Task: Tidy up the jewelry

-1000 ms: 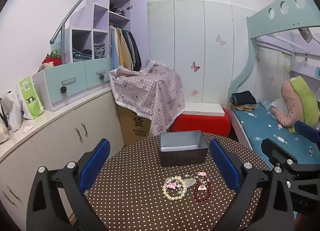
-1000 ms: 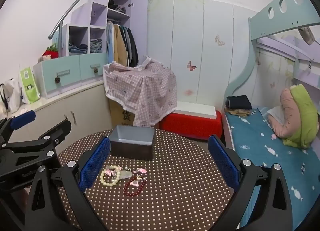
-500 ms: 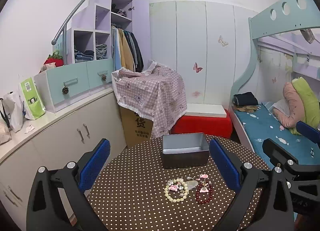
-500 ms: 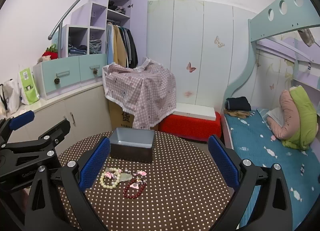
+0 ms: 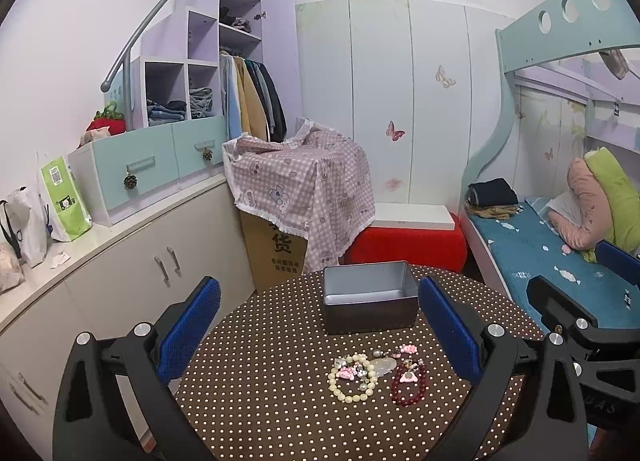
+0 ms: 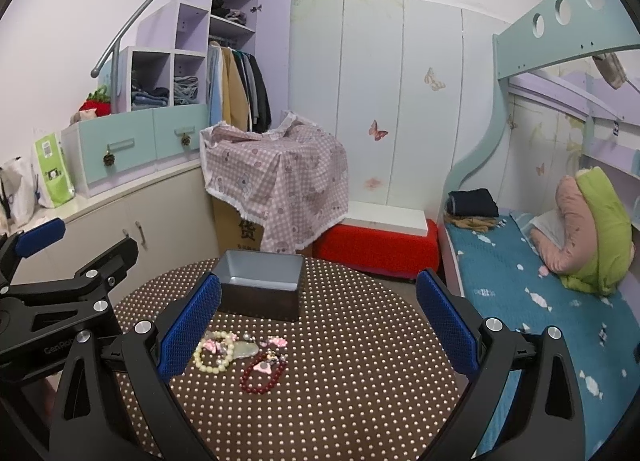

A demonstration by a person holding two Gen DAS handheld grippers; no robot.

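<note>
Both my left claw [image 5: 319, 335] and right claw [image 6: 318, 327] hung released, empty. The cream bead bracelet [image 5: 352, 379] lay mid-counter, touching the dark red bead bracelet [image 5: 408, 383]; one pinch risked dragging both.

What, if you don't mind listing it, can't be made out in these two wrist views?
- Small pink charms inside the cream bead bracelet: too small to identify, both views.
- Grey metal tin: its near wall hides the floor in the right wrist view.
- Pink checked cloth: covers whatever is beneath.
- Brown polka-dot table: near edge cut off.
</note>
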